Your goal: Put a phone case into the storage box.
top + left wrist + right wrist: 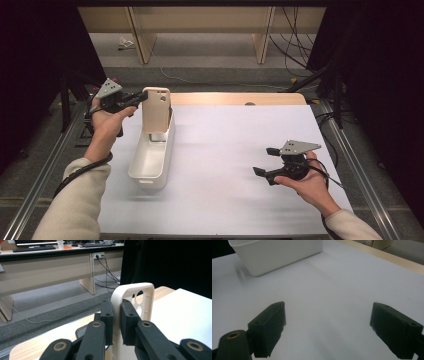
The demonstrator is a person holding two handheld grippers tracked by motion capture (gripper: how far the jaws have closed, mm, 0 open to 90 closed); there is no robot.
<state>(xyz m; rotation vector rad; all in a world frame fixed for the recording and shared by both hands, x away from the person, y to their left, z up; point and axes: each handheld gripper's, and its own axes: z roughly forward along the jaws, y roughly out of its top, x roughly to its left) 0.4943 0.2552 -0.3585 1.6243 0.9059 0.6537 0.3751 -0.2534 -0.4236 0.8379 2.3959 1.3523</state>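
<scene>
I'm clamping left gripper [117, 322] on phone case [156, 109] rim over white bin [150, 155] | light, flexy, slippery: gripping the edge | right gripper [328, 331] idling apart over worktop [235, 150]

Clamped in the left hand-held gripper [116, 322], the phone case [130, 293] looks matt cream plastic. Beside it, the bin [150, 160] is smooth white plastic; the worktop [240, 165] matt white.

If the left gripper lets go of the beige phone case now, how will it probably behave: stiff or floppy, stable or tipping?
The phone case looks thin and probably slightly flexible. The left gripper pinches one edge, yet it stays straight. It seems light. Standing upright in the white bin, it would likely tip.
</scene>
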